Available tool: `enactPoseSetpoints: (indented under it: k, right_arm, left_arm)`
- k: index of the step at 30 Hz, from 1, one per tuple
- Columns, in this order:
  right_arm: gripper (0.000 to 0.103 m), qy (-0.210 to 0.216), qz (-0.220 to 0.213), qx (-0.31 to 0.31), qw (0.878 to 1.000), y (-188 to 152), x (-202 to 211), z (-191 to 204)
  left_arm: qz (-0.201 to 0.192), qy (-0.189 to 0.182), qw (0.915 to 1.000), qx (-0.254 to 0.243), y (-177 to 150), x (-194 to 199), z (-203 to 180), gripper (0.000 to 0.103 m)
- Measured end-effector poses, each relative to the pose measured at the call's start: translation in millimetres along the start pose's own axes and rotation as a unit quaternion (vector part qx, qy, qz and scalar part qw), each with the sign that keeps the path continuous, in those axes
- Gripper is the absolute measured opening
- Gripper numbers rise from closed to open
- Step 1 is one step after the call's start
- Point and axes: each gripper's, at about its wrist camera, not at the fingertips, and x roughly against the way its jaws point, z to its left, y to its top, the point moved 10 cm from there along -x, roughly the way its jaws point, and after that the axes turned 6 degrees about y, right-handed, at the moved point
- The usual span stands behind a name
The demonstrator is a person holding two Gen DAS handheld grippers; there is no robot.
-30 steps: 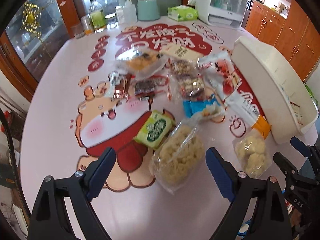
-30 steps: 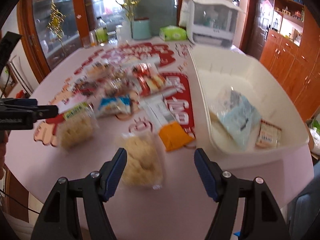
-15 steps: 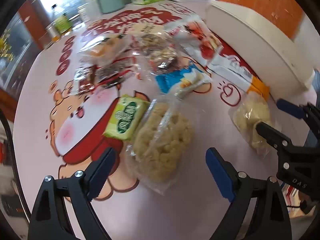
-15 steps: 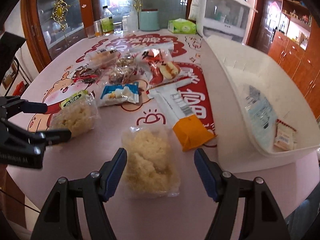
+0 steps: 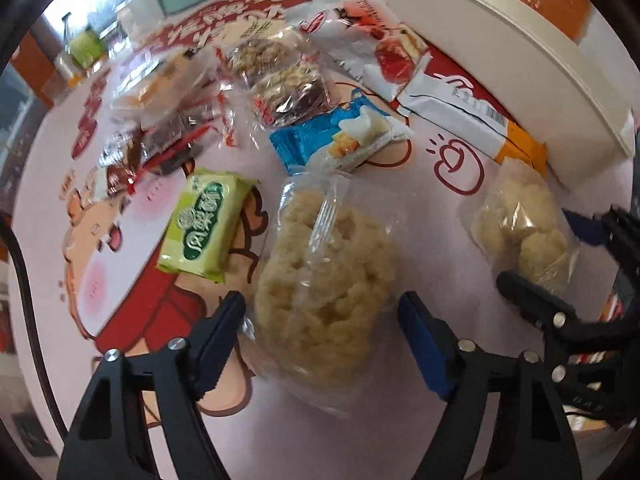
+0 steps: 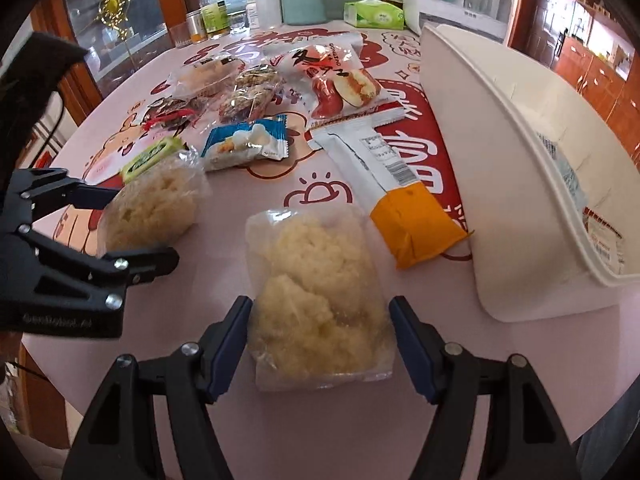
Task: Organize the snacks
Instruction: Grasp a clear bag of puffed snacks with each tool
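Two clear bags of pale puffed snack lie near the table's front edge. My left gripper (image 5: 320,332) is open, its jaws on either side of the left bag (image 5: 324,276). My right gripper (image 6: 320,332) is open, its jaws on either side of the right bag (image 6: 316,292). The right bag (image 5: 524,224) and right gripper (image 5: 560,264) also show in the left wrist view; the left bag (image 6: 152,208) and left gripper (image 6: 120,228) show in the right wrist view. A white bin (image 6: 512,152) at the right holds a few packets.
Behind the bags lie a green packet (image 5: 206,224), a blue packet (image 5: 340,136), an orange-ended white pouch (image 6: 384,176), a red-and-white bag (image 6: 336,80) and several dark wrapped snacks (image 5: 280,76). Bottles, a teal canister (image 6: 302,4) and a tissue box (image 6: 374,14) stand at the back.
Both grippers have moved forward and down, each now straddling its puffed snack bag. Both stay open.
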Motion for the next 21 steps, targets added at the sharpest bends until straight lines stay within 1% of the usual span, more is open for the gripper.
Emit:
enactPoseSetpoints:
  k: [1,2,3,4,6,9,13,15,18,21]
  right_arm:
    - [0.07,-0.002,-0.001,0.003,1.0,0,0,0]
    - [0.069,-0.004,-0.002,0.004,1.0,-1,0,0]
    - [0.067,-0.007,-0.003,0.007,1.0,-1,0,0]
    - [0.067,-0.01,-0.003,0.009,1.0,-2,1,0]
    - [0.061,-0.01,-0.003,0.013,1.0,-1,1,0]
    - [0.057,-0.005,-0.003,0.018,1.0,1,0,2]
    - [0.053,0.011,0.001,0.017,1.0,5,1,5]
    - [0.052,0.02,-0.004,0.02,1.0,9,6,7]
    - [0.052,0.028,-0.027,0.027,0.999,17,23,11]
    - [0.052,0.04,-0.055,0.03,0.997,29,45,12]
  left_arm:
    - [0.002,-0.008,0.9999,0.012,1,-1,1,0.073]
    - [-0.001,-0.006,0.9999,0.014,3,-2,3,0.071]
    - [-0.003,-0.006,0.9999,0.013,5,-1,2,0.063]
    - [-0.006,-0.007,0.9999,0.01,7,0,1,0.057]
    - [0.0,-0.008,0.9999,0.012,8,0,1,0.057]
    - [0.005,-0.009,0.9997,0.024,6,1,3,0.056]
    - [0.019,-0.012,0.9989,0.042,-4,10,9,0.056]
    - [0.02,-0.009,0.9988,0.043,-10,18,8,0.056]
    - [0.002,-0.001,0.9995,0.031,-6,46,4,0.056]
    - [-0.025,0.004,0.9994,0.025,11,73,1,0.056]
